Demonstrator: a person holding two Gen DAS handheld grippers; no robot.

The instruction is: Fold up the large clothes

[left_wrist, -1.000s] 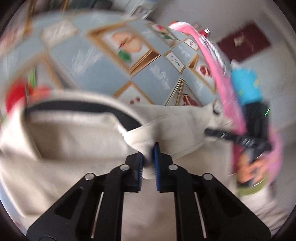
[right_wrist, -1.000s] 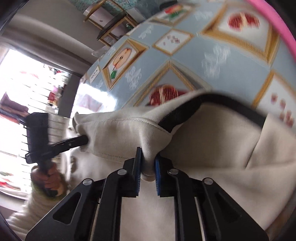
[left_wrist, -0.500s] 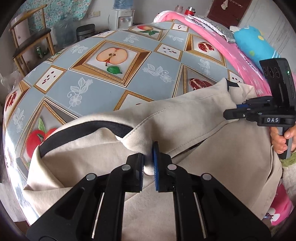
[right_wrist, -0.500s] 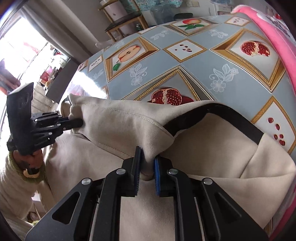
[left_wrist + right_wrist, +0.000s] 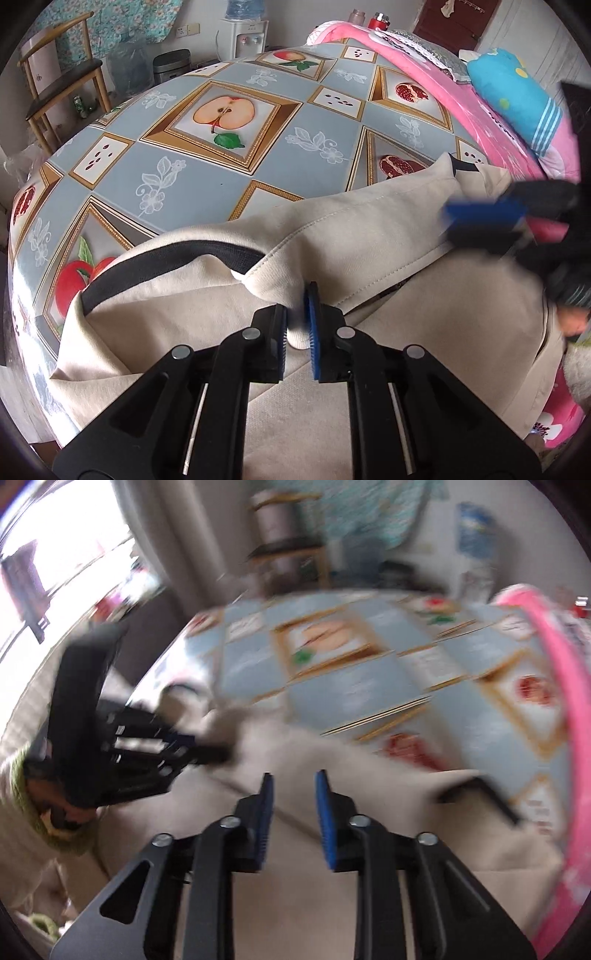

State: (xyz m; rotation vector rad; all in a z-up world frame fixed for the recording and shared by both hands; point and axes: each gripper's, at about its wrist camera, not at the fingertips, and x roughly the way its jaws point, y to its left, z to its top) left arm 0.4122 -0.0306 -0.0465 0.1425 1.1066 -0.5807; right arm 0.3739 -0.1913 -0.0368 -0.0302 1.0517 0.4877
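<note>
Beige cloth fills the near part of both wrist views: 1 large garment (image 5: 369, 236), cream with a black band (image 5: 159, 262) along its neckline, spread over the near edge of the tabletop (image 5: 266, 177) and hanging toward the person. In the left wrist view the left gripper (image 5: 297, 317) points steeply down, and its jaws stand almost together, pinching a rolled fold of the garment at the collar between the 2 blue-faced pads. In the right wrist view, which is smeared by blur, the right gripper (image 5: 293, 812) also tilts down over the garment; its jaws have just been closing, yet a clear gap shows between the 2 blue pads and no cloth sits in it, only the garment lying below. To its left the other gripper shows, held by a hand in a green cuff (image 5: 26, 801). Farther off, the tabletop wears a grey-blue cloth printed with framed fruit. A pink quilt (image 5: 443, 85) runs along its right edge with 1 blue cushion (image 5: 513, 96) on it. Beyond the far left corner stands 1 wooden chair (image 5: 59, 81), with 1 water dispenser (image 5: 245, 33) behind the far edge.
</note>
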